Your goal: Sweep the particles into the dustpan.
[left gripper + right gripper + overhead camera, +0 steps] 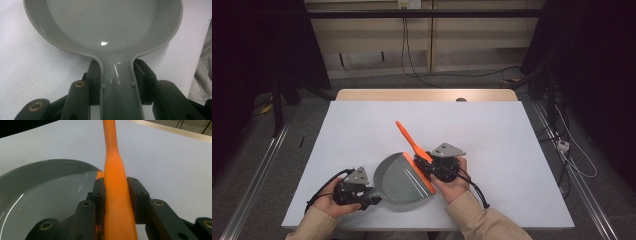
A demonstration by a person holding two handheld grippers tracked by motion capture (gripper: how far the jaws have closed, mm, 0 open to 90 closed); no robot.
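A grey dustpan (pixel 398 181) lies flat on the white table, with an orange strip (pixel 419 174) along its straight front edge. My left gripper (pixel 361 196) is shut on the dustpan's handle (pixel 117 87), one jaw pressed against each side of it, and the pan's bowl (pixel 107 22) spreads out ahead. An orange brush handle (pixel 409 139) slants up and away from the pan's front edge. My right gripper (pixel 438 169) is shut on that orange handle (pixel 113 195), and the dustpan's rim (pixel 42 167) is just to its left.
The white tabletop (pixel 492 135) stretches out bare behind and to the right of the pan. Its wooden far edge (pixel 427 95) borders the floor, where cables trail. A sleeve (pixel 202 75) shows at the right of the left gripper view.
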